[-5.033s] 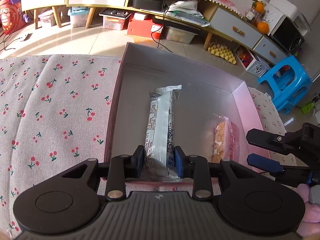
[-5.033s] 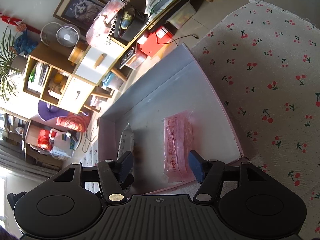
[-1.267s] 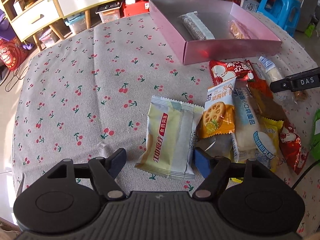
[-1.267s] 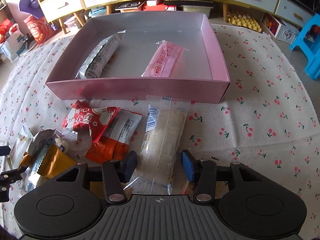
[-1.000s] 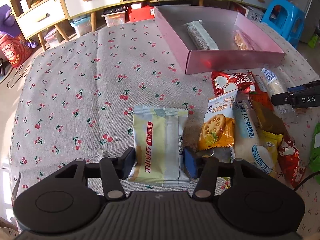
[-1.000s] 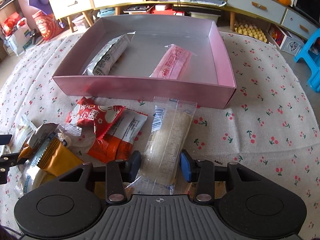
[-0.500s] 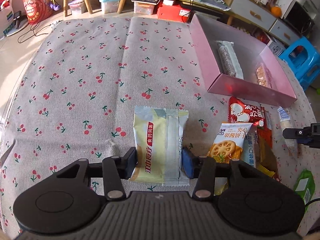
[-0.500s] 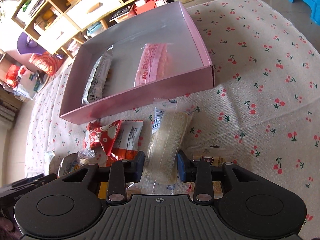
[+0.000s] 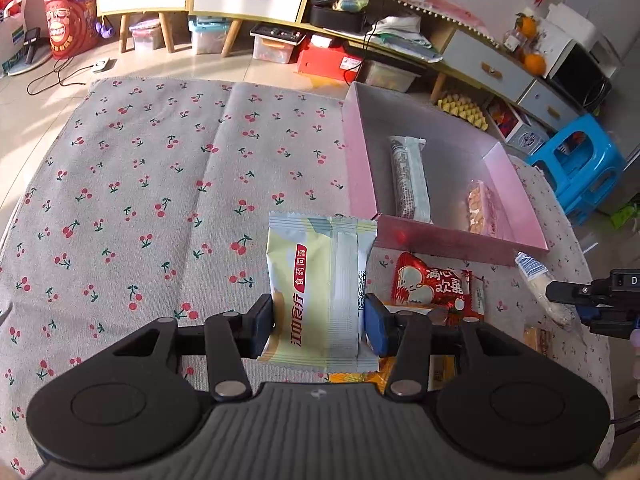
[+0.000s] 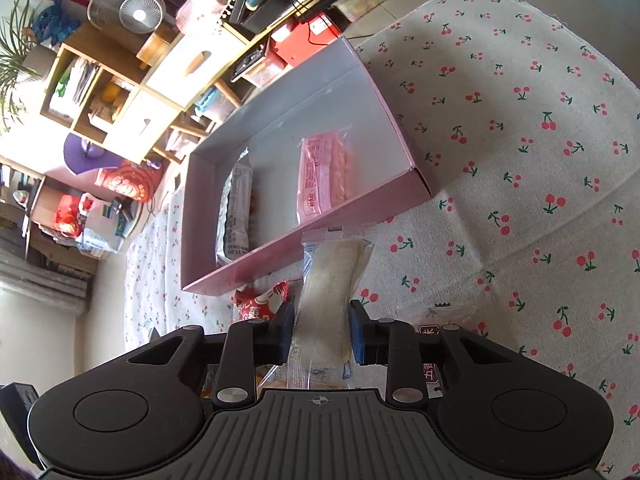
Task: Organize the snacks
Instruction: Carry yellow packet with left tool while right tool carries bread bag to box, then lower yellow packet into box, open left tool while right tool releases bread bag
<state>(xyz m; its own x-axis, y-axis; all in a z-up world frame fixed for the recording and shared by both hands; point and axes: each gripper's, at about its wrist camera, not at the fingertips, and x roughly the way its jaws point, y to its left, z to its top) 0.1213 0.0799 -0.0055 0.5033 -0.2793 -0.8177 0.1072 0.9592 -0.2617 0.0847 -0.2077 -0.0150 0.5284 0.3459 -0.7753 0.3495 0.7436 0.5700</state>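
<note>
Left tongs (image 9: 319,320) pinch a pale yellow snack packet (image 9: 320,288); right tongs (image 10: 321,332) clamp a clear-wrapped beige bar (image 10: 330,292).

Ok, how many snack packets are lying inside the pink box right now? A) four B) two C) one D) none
B: inside the pink box lie only a white-and-black wrapped bar and a pink packet; the packets in the two tools are outside it.

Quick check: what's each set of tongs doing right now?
Left tongs: shut on yellow packet.
Right tongs: shut on clear packet.
</note>
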